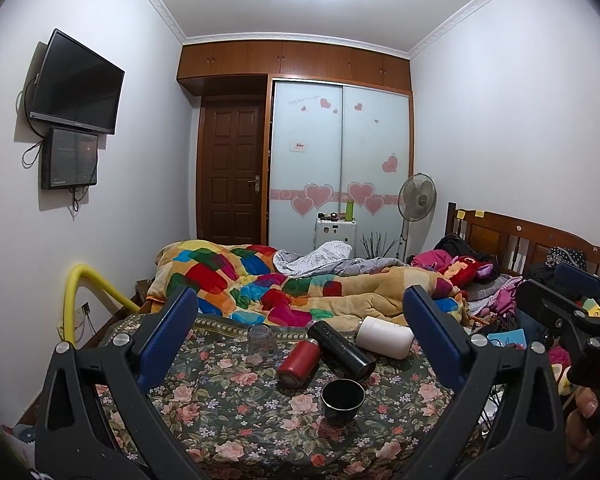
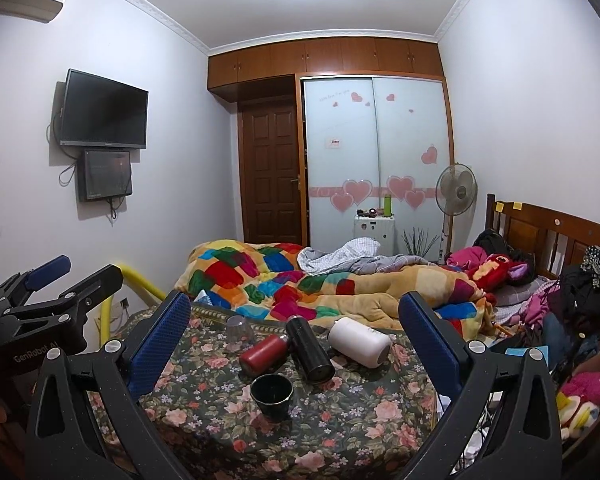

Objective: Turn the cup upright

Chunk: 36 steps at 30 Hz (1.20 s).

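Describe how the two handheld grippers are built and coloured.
Both match: the left gripper and right gripper have black plastic frames with triangular cut-outs, silver round bolts, and flat blue textured pads on two fingers. The right wrist view shows white "GenRobot AI" lettering on the left gripper's body.

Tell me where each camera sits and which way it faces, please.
Left wrist: sits on the left gripper, faces the floral table and bed; right gripper and a thumb show at right.
Right wrist: sits on the right gripper, same direction; left gripper shows at left.
Shared: open blue fingers, black cup, red bottle, black bottle, white bottle, upside-down glass.
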Tool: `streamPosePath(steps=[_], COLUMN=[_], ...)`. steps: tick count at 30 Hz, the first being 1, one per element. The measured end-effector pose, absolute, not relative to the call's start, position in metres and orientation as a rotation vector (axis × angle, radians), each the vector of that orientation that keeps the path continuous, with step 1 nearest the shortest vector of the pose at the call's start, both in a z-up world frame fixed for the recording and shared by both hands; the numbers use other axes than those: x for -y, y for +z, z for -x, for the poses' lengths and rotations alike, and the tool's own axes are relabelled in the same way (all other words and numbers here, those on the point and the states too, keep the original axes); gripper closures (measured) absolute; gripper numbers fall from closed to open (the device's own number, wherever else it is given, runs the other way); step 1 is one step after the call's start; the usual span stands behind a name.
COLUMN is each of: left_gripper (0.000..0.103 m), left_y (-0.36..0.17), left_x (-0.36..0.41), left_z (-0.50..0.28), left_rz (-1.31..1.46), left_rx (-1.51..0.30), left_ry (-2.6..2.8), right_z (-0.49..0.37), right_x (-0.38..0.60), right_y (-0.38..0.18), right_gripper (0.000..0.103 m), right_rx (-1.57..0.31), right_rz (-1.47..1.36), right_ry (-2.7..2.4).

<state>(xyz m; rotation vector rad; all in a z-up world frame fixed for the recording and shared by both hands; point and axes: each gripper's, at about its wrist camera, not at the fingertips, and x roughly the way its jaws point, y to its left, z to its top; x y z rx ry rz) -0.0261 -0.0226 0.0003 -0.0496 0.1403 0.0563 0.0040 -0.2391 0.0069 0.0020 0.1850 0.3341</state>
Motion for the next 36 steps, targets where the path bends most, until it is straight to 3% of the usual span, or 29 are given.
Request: streamPosePath(steps=[36], left_gripper=[0.000], left_y=[-0.0040], left_x=[0.0238], left_z=[0.0210], left_rz=[0.044], left_rx=[-0.140], left_ry=[0.038], right_z=[-0.0056], right_x=[0.2357], right_y=[0.0088], right_gripper=[0.000], right_rx=[-0.187], right_rz=[-0.006], right_ry=[0.332])
